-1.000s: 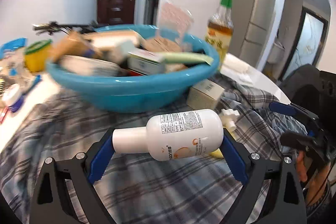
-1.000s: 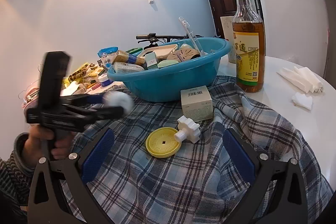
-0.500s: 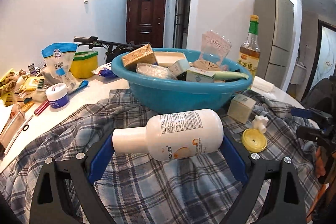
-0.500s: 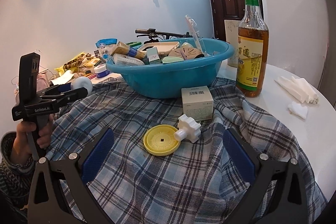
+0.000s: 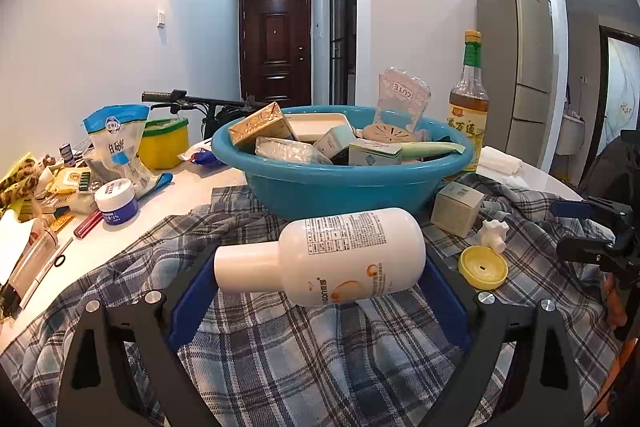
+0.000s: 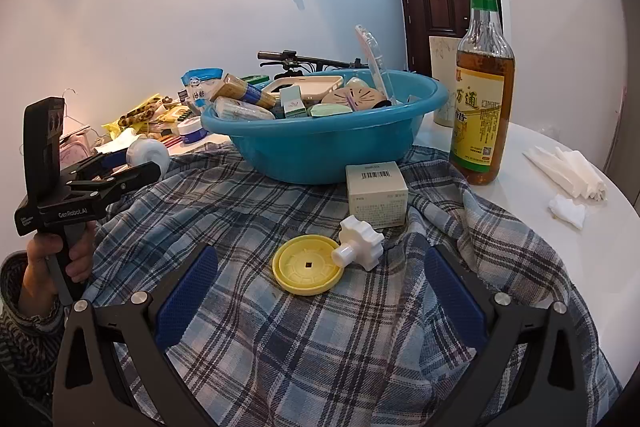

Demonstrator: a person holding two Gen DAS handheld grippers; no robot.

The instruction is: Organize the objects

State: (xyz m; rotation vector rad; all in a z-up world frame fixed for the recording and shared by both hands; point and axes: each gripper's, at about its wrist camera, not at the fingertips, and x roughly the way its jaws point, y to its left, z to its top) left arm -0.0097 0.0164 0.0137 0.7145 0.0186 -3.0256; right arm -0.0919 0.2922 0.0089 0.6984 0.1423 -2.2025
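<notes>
Your left gripper (image 5: 320, 291) clamping a white bottle (image 5: 320, 257) sideways above the plaid cloth (image 5: 300, 359), before the blue basin (image 5: 340, 187), your right gripper (image 6: 320, 291) spread wide, empty, over a yellow lid (image 6: 307, 264).

Right gripper (image 6: 320, 291) open above plaid cloth (image 6: 360, 339); yellow lid (image 6: 306, 267) touches white knob (image 6: 360, 241) between its fingers. Left gripper (image 6: 132, 163) clamps white bottle (image 6: 146, 151) beside blue basin (image 6: 320, 143)
</notes>
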